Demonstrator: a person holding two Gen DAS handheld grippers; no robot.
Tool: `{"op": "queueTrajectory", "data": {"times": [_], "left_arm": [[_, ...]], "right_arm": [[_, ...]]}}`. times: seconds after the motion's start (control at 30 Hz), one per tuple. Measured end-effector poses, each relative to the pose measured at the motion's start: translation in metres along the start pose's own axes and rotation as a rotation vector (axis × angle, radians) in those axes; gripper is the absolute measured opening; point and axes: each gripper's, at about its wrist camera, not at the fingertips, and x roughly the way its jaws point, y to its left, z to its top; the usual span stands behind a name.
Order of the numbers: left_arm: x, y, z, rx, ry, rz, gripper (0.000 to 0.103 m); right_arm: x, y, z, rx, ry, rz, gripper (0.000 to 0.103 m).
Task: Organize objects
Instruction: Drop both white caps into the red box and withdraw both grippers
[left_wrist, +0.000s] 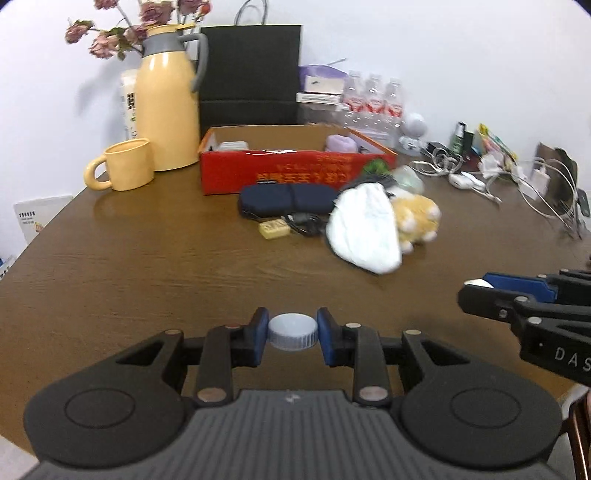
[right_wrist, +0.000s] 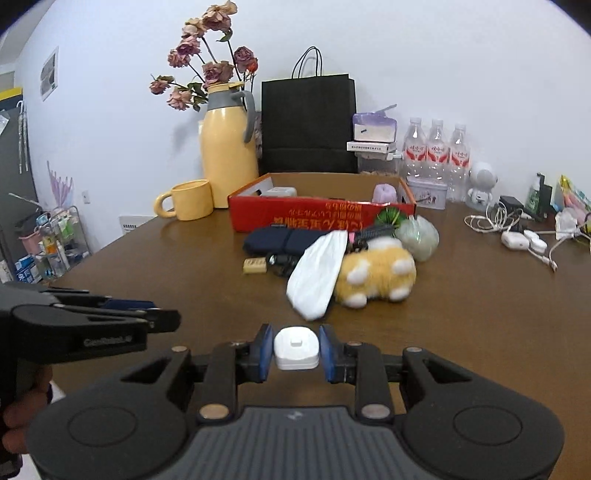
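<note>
A grey ribbed cap (left_wrist: 293, 331) sits low centre in the left wrist view, a white rounded case (right_wrist: 296, 349) likewise in the right; red open box (right_wrist: 320, 212) mid-frame

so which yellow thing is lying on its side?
The plush toy, tipped over beside the white bag. The mug and jug stand upright at the back left.

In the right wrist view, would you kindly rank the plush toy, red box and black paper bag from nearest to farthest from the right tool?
1. Plush toy, just ahead, slightly right.
2. Red box, behind the clutter, centre.
3. Black paper bag, against the wall.
</note>
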Motion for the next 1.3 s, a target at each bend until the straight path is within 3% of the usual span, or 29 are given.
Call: {"op": "queueTrajectory", "data": {"times": [0.2,0.37,0.47,0.6,0.8,0.9,0.97,1.07,1.13,1.23,1.3], "left_arm": [[-0.005,-0.011,0.0,0.027,-0.022,-0.014,0.029],[0.011,-0.008,0.008,0.028,-0.01,-0.023,0.029],[0.025,-0.002,0.029,0.034,-0.021,-0.035,0.029],[0.06,0.015,0.083,0.049,-0.049,-0.074,0.029],[0.151,0.031,0.2,0.083,-0.037,-0.082,0.029],[0.224,0.038,0.26,0.092,0.059,-0.084,0.031],[0.285,0.047,0.288,0.076,0.112,-0.019,0.031],[0.366,0.065,0.312,0.003,0.224,0.066,0.03],[0.397,0.068,0.318,0.007,0.269,0.072,0.03],[0.414,0.067,0.321,0.018,0.277,0.089,0.031],[0.416,0.063,0.321,0.035,0.271,0.087,0.038]], "right_arm": [[-0.01,-0.004,0.0,0.005,-0.029,0.0,0.026],[0.005,-0.013,0.01,0.028,-0.026,0.015,0.026],[0.021,-0.021,0.027,0.026,-0.017,0.032,0.026],[0.055,-0.034,0.075,-0.054,-0.045,0.049,0.026],[0.159,-0.07,0.18,-0.132,-0.001,0.075,0.026],[0.243,-0.091,0.232,-0.099,0.095,0.073,0.026],[0.308,-0.102,0.257,-0.102,0.188,0.049,0.026],[0.39,-0.112,0.272,-0.091,0.282,-0.046,0.025],[0.431,-0.115,0.273,-0.114,0.342,-0.107,0.025],[0.459,-0.113,0.273,-0.145,0.35,-0.149,0.025],[0.463,-0.116,0.275,-0.11,0.324,-0.154,0.031]]}}
